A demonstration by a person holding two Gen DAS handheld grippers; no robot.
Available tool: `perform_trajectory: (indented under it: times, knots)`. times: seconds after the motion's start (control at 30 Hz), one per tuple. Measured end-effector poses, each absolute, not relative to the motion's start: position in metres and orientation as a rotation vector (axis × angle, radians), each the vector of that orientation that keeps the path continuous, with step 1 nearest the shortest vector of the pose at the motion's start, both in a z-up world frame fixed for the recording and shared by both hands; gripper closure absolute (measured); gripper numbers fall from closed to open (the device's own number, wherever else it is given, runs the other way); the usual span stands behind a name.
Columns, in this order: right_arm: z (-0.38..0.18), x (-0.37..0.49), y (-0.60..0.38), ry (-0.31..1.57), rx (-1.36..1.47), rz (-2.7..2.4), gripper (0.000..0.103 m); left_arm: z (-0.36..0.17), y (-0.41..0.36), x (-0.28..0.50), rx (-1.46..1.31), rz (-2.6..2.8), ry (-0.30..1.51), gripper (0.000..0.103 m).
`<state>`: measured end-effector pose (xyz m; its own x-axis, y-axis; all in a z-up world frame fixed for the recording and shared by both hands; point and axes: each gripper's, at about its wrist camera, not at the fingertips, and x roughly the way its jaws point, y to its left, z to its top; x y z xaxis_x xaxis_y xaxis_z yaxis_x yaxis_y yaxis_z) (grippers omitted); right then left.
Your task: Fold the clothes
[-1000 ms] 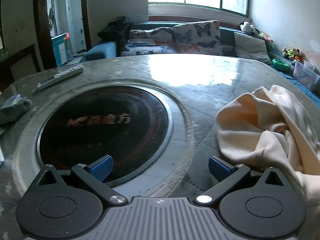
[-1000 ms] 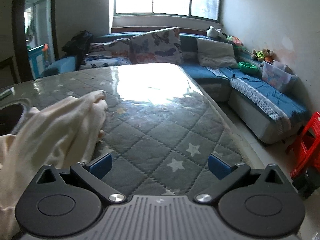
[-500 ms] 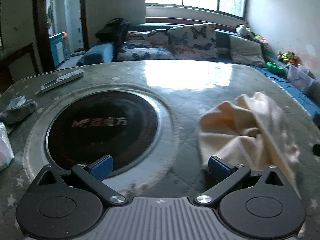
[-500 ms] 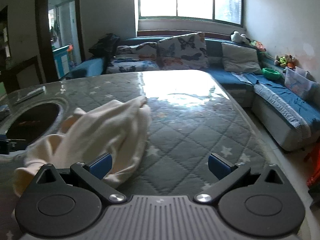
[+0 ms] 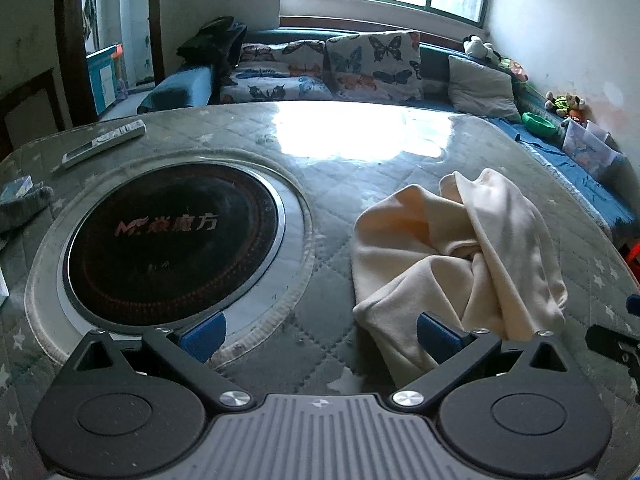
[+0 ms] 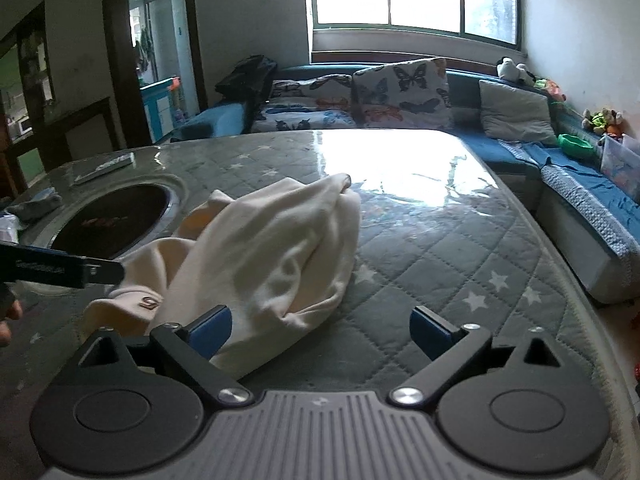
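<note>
On the table: a cream garment point(image 5: 460, 256) lies crumpled in a soft heap on the right half of the quilted grey cover point(image 6: 440, 256), right of the round cooktop point(image 5: 172, 236).
Left gripper point(image 5: 318, 330): fingers spread wide, holding nothing; the right blue pad point(image 5: 434, 336) sits at the near edge of the garment, and whether it touches the cloth cannot be told; the left pad point(image 5: 204, 330) is over the cooktop rim.
Right gripper point(image 6: 320, 326): fingers spread wide, holding nothing; the left blue pad point(image 6: 212, 328) is against the near fold of the garment, the right pad point(image 6: 430, 330) over bare cover.
Garment: thick, matte knit, bunched into rounded folds, with a small metal tag point(image 6: 148, 301) near its left end.
Cover: diamond-stitched with pale stars, under a glossy clear sheet that reflects the window.
Cooktop: a black glass disc with a metal ring, set in a round cutout.
Far left: a slim remote point(image 5: 104, 148) lies flat on the table.
Beyond the table: a blue sofa point(image 6: 568, 172) with butterfly-print cushions point(image 5: 374, 66).
</note>
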<state>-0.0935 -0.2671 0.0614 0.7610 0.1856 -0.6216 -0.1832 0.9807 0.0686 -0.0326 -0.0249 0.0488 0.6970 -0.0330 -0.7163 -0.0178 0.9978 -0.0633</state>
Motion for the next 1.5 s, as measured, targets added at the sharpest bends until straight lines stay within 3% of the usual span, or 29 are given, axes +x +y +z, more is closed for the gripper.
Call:
perform_trajectory:
  times: [0.57,0.73,0.77,0.87,0.93,1.0,1.1,1.17,1.33,1.5]
  knots:
    - [0.067,-0.077,-0.232,0.699,-0.014,0.338,0.026,0.044,-0.023,-0.009,-0.149,-0.056,0.865,0.001]
    - [0.061,-0.064,-0.219,0.725,-0.026,0.377,0.040,0.032,-0.020,-0.005,-0.194,-0.125,0.912,0.029]
    - [0.060,-0.061,-0.216,0.733,-0.022,0.388,0.044,0.032,-0.020,-0.006,-0.196,-0.138,0.913,0.030]
    - [0.059,-0.059,-0.213,0.737,-0.004,0.414,0.048,0.033,-0.019,-0.007,-0.201,-0.172,0.910,0.053]
    - [0.060,-0.059,-0.211,0.726,0.004,0.422,0.050,0.034,-0.018,-0.008,-0.213,-0.199,0.911,0.074]
    - [0.059,-0.058,-0.208,0.731,-0.006,0.426,0.051,0.035,-0.021,-0.010,-0.197,-0.208,0.900,0.082]
    - [0.057,-0.055,-0.203,0.740,-0.023,0.432,0.059,0.039,-0.026,-0.014,-0.170,-0.219,0.884,0.090]
    - [0.056,-0.054,-0.200,0.747,-0.035,0.436,0.076,0.043,-0.027,-0.019,-0.151,-0.230,0.866,0.092]
    - [0.055,-0.061,-0.202,0.747,-0.057,0.446,0.097,0.054,-0.024,-0.034,-0.109,-0.263,0.840,0.095]
    - [0.061,-0.086,-0.220,0.724,-0.101,0.432,0.100,0.060,-0.021,-0.053,-0.076,-0.304,0.841,0.095]
